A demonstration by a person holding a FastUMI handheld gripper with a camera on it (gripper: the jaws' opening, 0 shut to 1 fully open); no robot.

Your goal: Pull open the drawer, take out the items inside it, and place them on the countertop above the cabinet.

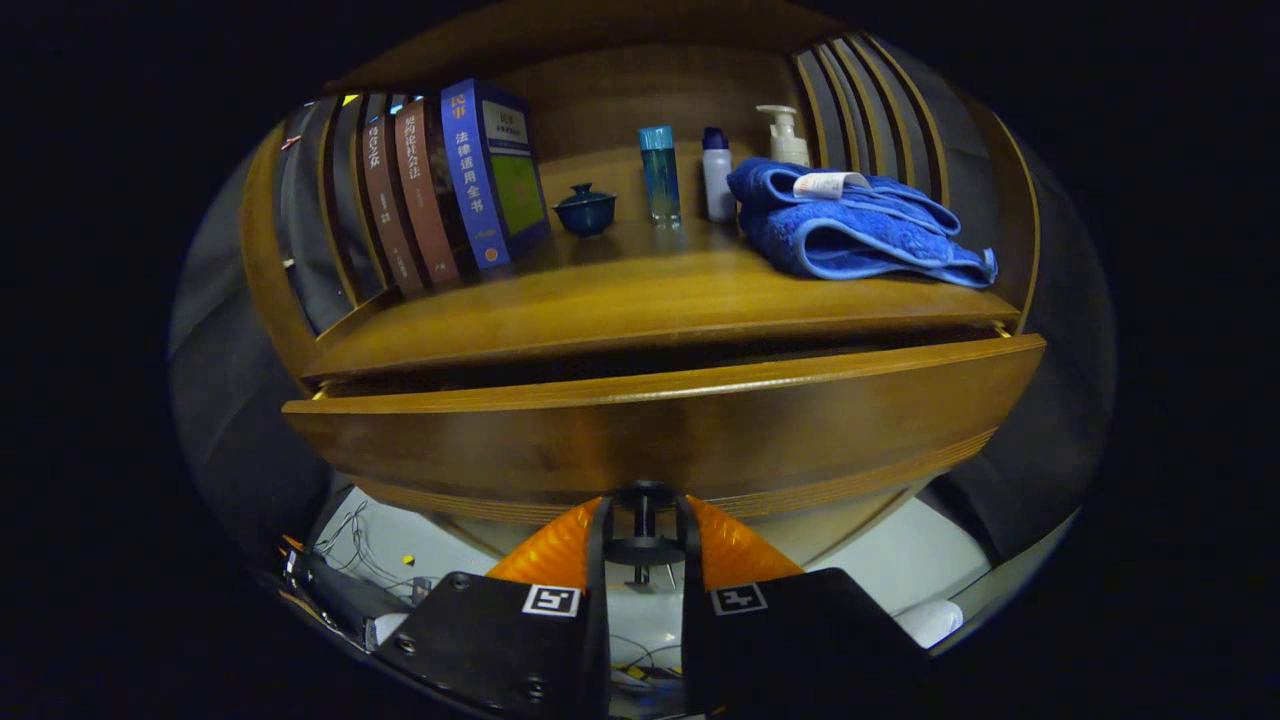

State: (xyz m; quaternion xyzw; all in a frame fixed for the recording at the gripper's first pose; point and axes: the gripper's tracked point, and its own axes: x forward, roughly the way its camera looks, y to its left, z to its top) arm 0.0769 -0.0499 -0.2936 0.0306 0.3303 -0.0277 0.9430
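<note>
Holding tight with the hand-held gripper [645, 520]: 2 fingers closed on the small dark knob [643, 548], 1 on each side, with the knob right between them.

Looking just past the fingers at the wooden drawer [660, 430], right behind the knob. Out only a little bit so far, going by the thin dark gap [650, 365] above the drawer front. Too dark and too thin to see what is in there.

Above the gap, farther on from the fingers, at the tabletop [640, 300]. Already carrying a few things: a row of books [440, 180] off to the left of the fingers, a little blue cup with a lid [586, 210] beside the books, then 2 small bottles [660, 175] straight ahead, a pump bottle [785, 140] behind, and a folded blue towel [850, 225] to the right.

Most likely step 1 of the task: pulling the drawer open. Nothing taken out yet, judging by that small gap.

Next, probably: keep the squeeze on the knob and pull straight back, level, not to 1 side, so the drawer slides and does not jam. Go slow, since a small round knob can slip out from between the fingers. Pull far enough to see inside and to leave room to reach down. Then let go of the knob, lift up over the drawer front, and look for the things inside. For putting them down, best to aim for the bare wood near the front of the tabletop, between the books and the towel.
</note>
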